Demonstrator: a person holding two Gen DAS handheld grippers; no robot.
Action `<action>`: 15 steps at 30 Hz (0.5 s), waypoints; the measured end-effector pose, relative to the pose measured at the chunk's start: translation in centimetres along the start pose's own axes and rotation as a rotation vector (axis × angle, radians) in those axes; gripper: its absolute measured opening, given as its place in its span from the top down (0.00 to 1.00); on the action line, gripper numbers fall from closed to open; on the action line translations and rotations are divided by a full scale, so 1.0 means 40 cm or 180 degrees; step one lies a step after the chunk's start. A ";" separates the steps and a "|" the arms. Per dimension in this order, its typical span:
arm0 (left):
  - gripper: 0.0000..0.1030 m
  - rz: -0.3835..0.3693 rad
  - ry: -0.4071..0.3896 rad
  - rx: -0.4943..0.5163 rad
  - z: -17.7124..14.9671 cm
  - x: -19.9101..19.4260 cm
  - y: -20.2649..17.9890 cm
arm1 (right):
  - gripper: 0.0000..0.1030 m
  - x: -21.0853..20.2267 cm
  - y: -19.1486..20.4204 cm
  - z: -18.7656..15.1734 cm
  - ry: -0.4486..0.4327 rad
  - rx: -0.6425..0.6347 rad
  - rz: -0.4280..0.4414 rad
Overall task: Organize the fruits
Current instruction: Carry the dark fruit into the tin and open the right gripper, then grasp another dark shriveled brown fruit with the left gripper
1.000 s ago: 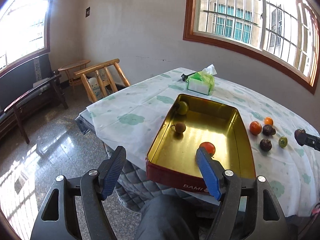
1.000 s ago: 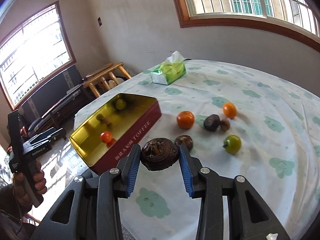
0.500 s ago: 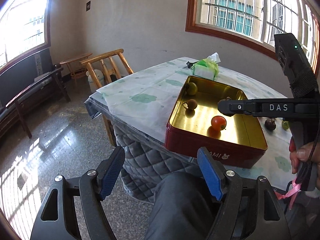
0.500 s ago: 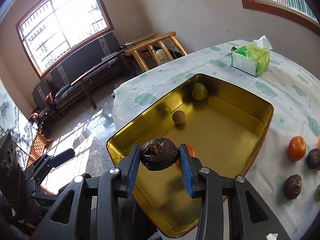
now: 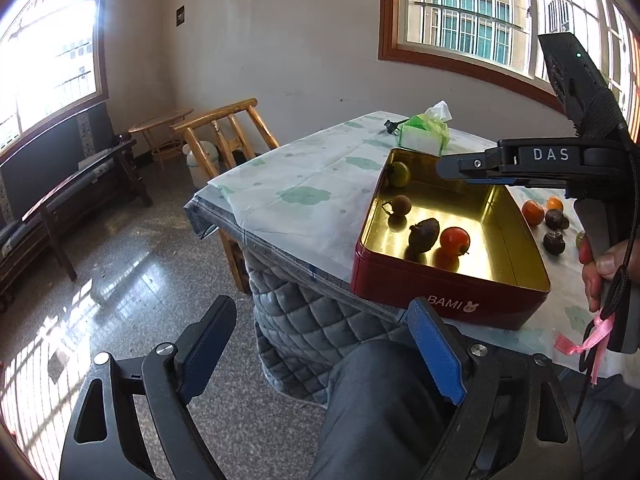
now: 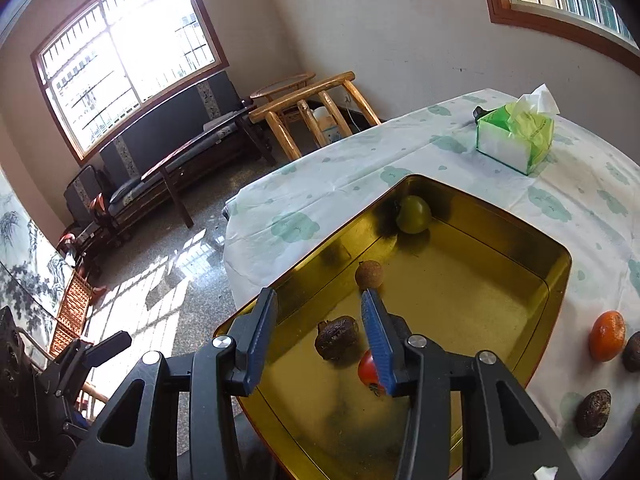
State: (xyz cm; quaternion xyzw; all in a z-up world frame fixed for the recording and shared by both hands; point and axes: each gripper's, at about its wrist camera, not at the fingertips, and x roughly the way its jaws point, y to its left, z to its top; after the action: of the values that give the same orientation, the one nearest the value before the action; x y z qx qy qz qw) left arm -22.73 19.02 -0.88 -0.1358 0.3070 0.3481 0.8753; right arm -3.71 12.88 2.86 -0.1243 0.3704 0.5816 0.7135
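On the table (image 6: pixel 360 168), the tin (image 6: pixel 500 216) holds four fruits.

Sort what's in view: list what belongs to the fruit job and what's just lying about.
Job: red tin, dark wrinkled fruit, red tomato, brown round fruit, green fruit, orange fruit on the cloth.
Lying about: tissue box, wooden chair, bench.

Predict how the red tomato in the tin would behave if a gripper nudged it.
The red tomato looks round and smooth, so it would probably roll across the tin's flat, glossy floor. Its shiny skin may slip between gripper pads. It likely bruises if squeezed hard.
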 end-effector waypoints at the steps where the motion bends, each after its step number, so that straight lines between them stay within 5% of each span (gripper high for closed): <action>1: 0.15 -0.0017 -0.0013 0.0036 0.002 -0.004 -0.006 | 0.53 0.001 0.019 0.011 -0.0088 -0.0011 -0.0059; 5: 0.15 -0.0242 -0.0067 0.0337 0.012 -0.024 -0.048 | 0.33 -0.126 -0.049 -0.067 -0.0403 0.0027 -0.0479; 11: 0.15 -0.0647 -0.0299 0.1140 0.053 -0.079 -0.181 | 0.32 -0.350 -0.318 -0.276 -0.0266 0.0442 -0.1578; 15: 0.15 -0.1115 -0.0134 0.1333 0.108 -0.078 -0.276 | 0.32 -0.461 -0.481 -0.403 -0.0175 0.0874 -0.2089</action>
State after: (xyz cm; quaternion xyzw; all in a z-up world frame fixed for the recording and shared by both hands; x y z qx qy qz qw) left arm -14.95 11.36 4.72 0.0044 0.3259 0.1232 0.9373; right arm 6.96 -16.16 -0.80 -0.1239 0.3661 0.2694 0.8821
